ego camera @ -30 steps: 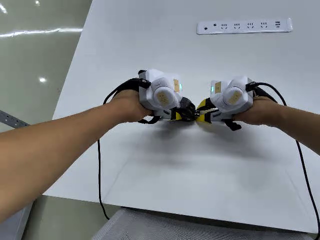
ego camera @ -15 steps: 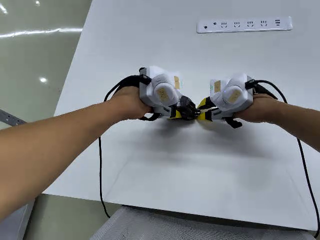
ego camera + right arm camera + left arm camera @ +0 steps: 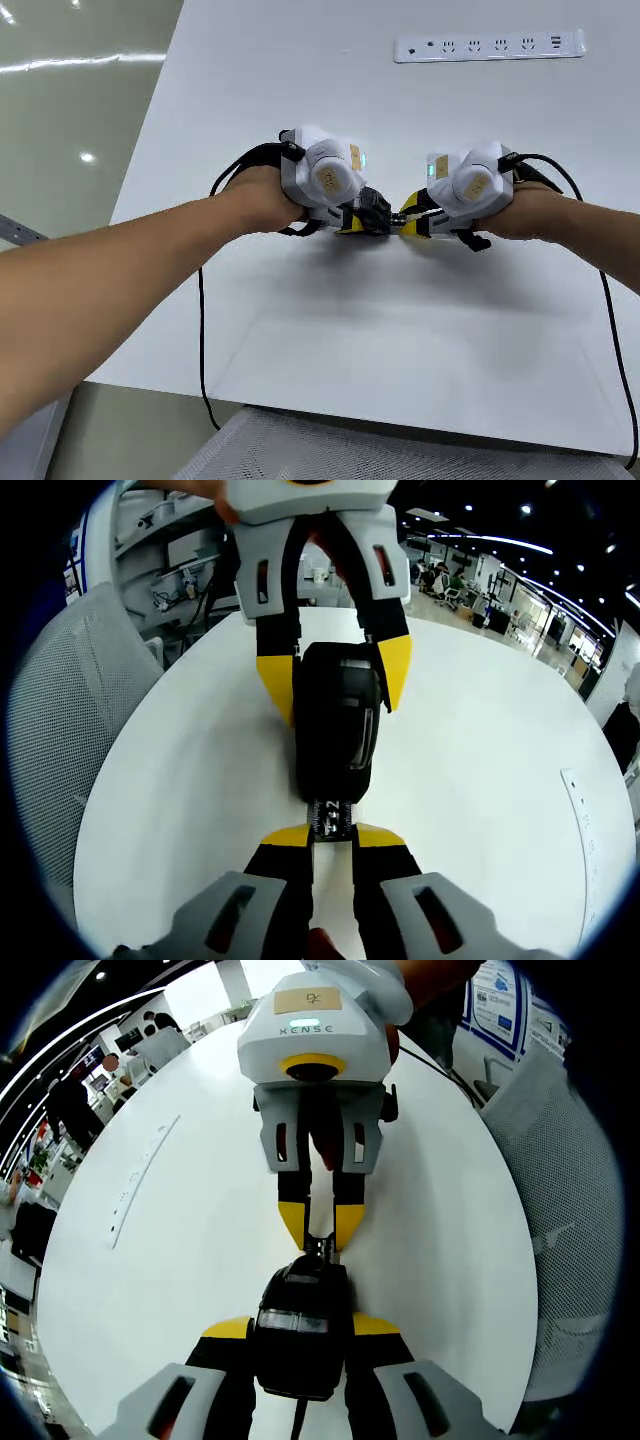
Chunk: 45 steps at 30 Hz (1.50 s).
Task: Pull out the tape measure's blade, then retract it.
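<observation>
A black tape measure [image 3: 374, 212] hangs just above the white table [image 3: 400, 340] between the two grippers. My left gripper [image 3: 353, 221] is shut on its case [image 3: 300, 1305], which sits between the yellow fingertips [image 3: 228, 1328]. My right gripper [image 3: 409, 222] faces it from the right and is shut on the end of the blade [image 3: 330, 815]. Only a short piece of blade shows between the case [image 3: 335, 730] and my right gripper [image 3: 322, 837]. In the left gripper view the right gripper [image 3: 320, 1228] comes in from the top, pinching the blade tip [image 3: 322, 1250].
A white power strip [image 3: 488, 49] lies at the far side of the table. Black cables [image 3: 200, 330] trail from both grippers over the near edge. A mesh chair back [image 3: 400, 450] stands below the near table edge. The floor [image 3: 70, 100] lies to the left.
Both hands have drifted a little farther across the table, and the right gripper has edged slightly to the right. Both grips are unchanged and the exposed blade stays short.
</observation>
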Each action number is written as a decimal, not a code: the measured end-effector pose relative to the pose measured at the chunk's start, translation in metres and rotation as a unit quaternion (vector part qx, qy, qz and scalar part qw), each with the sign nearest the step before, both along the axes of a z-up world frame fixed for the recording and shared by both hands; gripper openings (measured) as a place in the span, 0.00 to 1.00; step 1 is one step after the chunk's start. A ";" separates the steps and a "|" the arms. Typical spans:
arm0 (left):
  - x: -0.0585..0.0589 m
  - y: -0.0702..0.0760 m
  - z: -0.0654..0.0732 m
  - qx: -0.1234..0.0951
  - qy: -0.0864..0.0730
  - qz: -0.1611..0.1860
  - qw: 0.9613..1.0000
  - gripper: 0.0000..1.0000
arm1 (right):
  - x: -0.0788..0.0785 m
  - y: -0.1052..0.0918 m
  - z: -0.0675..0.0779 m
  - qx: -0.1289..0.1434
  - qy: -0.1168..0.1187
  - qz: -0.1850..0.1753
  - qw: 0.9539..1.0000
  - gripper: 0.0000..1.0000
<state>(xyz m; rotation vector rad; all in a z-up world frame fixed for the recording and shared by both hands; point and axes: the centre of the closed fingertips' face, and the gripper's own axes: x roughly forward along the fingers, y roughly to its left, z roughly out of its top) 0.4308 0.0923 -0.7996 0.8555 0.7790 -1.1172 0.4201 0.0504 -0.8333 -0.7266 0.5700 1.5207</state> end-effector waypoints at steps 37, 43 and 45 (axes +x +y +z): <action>-0.002 -0.001 0.004 0.007 0.006 0.011 1.000 0.30 | 0.004 -0.040 0.002 -0.007 0.008 -0.012 1.000 0.09; -0.002 -0.001 0.004 0.007 0.007 0.013 1.000 0.30 | 0.005 -0.051 0.002 -0.010 0.009 -0.013 1.000 0.09; -0.002 -0.001 0.004 0.007 0.007 0.013 1.000 0.30 | 0.005 -0.054 0.002 -0.010 0.009 -0.014 1.000 0.09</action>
